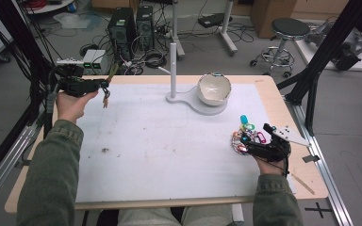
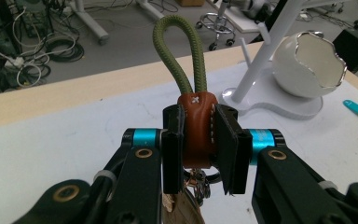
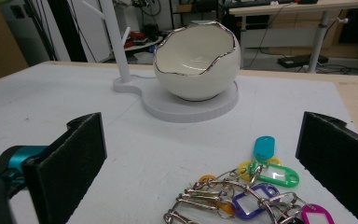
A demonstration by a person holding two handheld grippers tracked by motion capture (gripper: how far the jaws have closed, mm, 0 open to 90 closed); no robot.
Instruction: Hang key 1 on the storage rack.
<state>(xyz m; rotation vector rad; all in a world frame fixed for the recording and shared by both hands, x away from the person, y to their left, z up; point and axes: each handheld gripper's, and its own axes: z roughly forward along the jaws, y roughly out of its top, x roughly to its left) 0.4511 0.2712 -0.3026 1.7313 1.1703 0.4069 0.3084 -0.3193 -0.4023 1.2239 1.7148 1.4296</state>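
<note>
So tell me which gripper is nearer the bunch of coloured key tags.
Right. The right gripper hovers open right over the key tags; the left gripper is across the table, shut on a leather keychain.

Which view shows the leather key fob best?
The left gripper view: the left gripper clamps the leather key fob close up, with its green cord loop upright. The high view shows the fob small, its keys dangling.

Left claw tight around brown leather keychain, green cord loop upright.
</note>
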